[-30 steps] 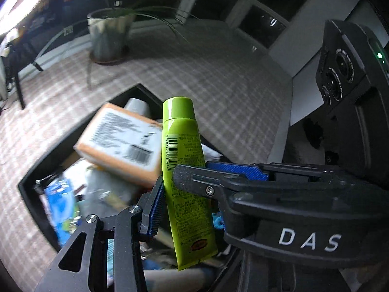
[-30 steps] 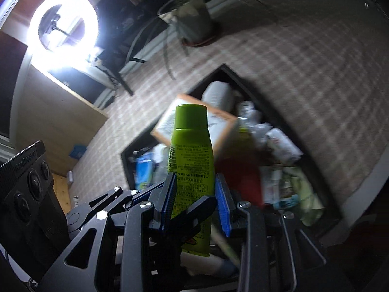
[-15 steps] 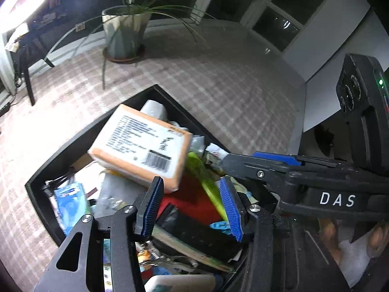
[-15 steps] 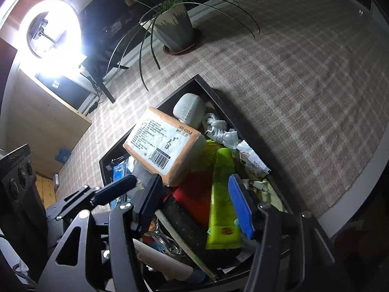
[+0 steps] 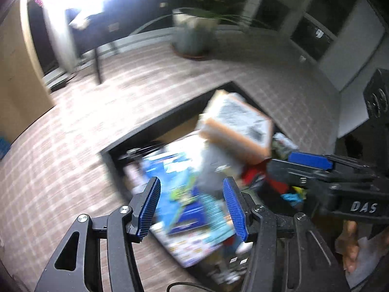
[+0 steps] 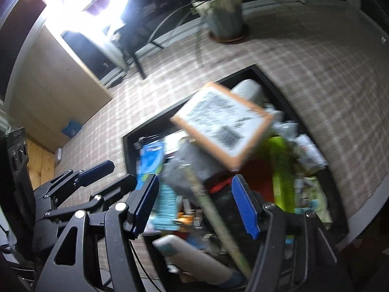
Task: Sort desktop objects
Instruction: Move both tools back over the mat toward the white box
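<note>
A table covered with a pinkish-brown checked tablecloth carries everything here. Directly on it, toward the near side, sits a black open tray heaped with small goods; its walls stand square on the cloth. At the far edge of the table a potted plant with long thin leaves rests on a round brown saucer, well apart from the tray. Both views are motion-blurred, so finer marks on the cloth cannot be read.
</note>
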The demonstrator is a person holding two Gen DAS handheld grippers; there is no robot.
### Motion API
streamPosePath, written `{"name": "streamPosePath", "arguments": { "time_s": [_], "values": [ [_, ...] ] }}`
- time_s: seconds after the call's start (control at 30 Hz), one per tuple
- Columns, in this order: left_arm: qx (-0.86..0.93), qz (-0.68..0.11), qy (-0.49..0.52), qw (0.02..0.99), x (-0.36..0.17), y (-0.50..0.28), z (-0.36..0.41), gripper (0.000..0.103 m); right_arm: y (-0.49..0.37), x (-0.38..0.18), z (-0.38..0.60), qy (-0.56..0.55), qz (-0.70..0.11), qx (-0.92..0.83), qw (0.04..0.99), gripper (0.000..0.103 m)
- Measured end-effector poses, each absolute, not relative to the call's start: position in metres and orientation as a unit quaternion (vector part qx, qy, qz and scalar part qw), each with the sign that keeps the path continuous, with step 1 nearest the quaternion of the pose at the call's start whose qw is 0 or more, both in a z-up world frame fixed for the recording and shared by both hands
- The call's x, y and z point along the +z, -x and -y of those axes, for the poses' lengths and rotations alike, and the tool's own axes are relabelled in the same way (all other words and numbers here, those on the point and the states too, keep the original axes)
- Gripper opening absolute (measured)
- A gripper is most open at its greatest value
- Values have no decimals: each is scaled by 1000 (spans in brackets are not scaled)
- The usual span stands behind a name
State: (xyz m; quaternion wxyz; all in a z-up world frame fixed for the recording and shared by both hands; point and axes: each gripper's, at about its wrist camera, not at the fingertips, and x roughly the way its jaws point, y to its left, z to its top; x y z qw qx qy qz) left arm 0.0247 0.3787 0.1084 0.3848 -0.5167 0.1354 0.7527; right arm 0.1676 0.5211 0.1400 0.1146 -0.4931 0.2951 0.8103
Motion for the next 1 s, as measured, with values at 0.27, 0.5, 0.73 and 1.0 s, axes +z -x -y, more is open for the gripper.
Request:
{"name": "streamPosePath", "arguments": {
  "time_s": [0.27, 0.5, 0.73, 1.0],
  "values": [
    [779, -107, 533, 313, 99, 26, -281, 52, -115, 142, -461, 506, -274, 815, 66, 62],
    [798, -78, 539, 257, 97, 68, -201, 55, -57, 149, -401, 518, -238, 821, 25, 67],
    [819, -56, 539, 190, 90, 117, -119, 58, 12, 148, -342, 530, -204, 823, -16, 68],
    [834, -33, 540, 110, 70, 190, -29, 64, 100, 135, -282, 527, -145, 837, -35, 68]
  ]
}}
